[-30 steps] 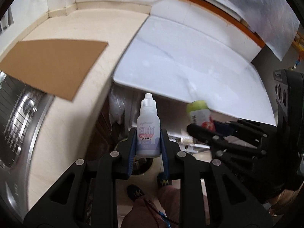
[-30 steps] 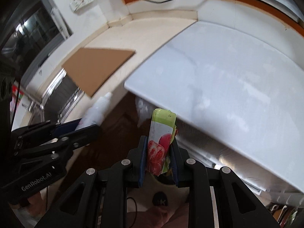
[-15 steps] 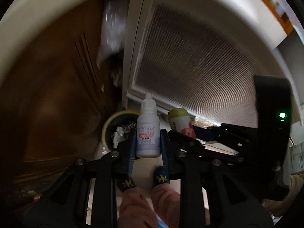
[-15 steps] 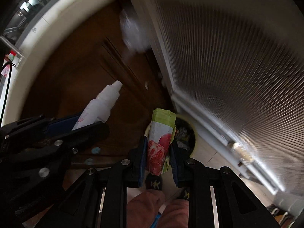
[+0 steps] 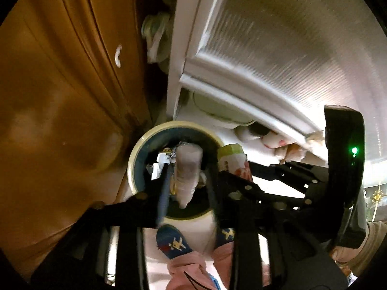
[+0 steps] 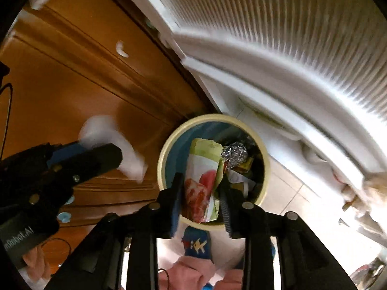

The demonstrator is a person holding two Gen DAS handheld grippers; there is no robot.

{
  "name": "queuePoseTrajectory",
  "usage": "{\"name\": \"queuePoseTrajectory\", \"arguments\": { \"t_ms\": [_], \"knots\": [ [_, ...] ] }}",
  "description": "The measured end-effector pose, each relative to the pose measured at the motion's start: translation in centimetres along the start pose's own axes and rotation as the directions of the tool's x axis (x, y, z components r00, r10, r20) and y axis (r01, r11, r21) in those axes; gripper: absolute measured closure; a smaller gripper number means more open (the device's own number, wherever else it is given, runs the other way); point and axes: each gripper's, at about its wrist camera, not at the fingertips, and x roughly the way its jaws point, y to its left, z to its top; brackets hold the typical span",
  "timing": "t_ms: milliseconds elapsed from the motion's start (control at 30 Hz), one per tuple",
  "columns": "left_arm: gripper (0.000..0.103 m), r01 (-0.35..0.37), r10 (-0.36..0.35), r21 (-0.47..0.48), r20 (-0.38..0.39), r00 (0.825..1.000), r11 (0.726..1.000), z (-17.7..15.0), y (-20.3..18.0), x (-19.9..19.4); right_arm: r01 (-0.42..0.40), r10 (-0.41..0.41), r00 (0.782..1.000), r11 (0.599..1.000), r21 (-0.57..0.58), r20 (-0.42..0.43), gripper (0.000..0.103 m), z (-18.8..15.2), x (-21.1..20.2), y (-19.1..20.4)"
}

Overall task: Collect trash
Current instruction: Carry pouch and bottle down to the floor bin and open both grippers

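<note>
Now | wrapper (image 6: 202,181) strawberry print | side gripper (image 6: 58,169) reads "Robot.AI"

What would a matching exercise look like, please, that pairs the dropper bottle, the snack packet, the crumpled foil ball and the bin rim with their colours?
Things:
1. dropper bottle
2. snack packet
3. foil ball
4. bin rim

Colours:
a. green with red fruit print
b. cream
c. white
d. silver

Pairs: 1-c, 2-a, 3-d, 4-b.
</note>
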Motion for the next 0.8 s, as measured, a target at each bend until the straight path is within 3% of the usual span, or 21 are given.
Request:
{"name": "queuePoseTrajectory", "arguments": {
  "t_ms": [33,100,467,800],
  "knots": [
    [0.042,-0.005,0.005,0.002,-0.004,1.0,1.0,0.1,0.2,0.4,-0.008,0.008,1.0,1.0,0.008,-0.006,0.059,-0.2,0.7,-0.3],
    [0.023,-0.03,0.03,0.009,-0.002,1.0,0.999,0.2,0.7,1.2,-0.008,0.008,1.0,1.0,0.014,-0.006,0.055,0.5,1.7,-1.2],
    [0.023,-0.063,0.064,0.021,-0.032,0.997,0.998,-0.1,1.1,2.9,0.042,-0.042,0.999,0.999,0.013,0.002,0.053,0.4,2.5,-1.9],
    [0.023,-0.064,0.064,0.031,-0.013,0.998,0.997,0.3,-0.9,-0.3,0.093,-0.094,0.995,0.993,0.066,0.011,0.053,1.6,-1.0,-2.9]
  ]
}}
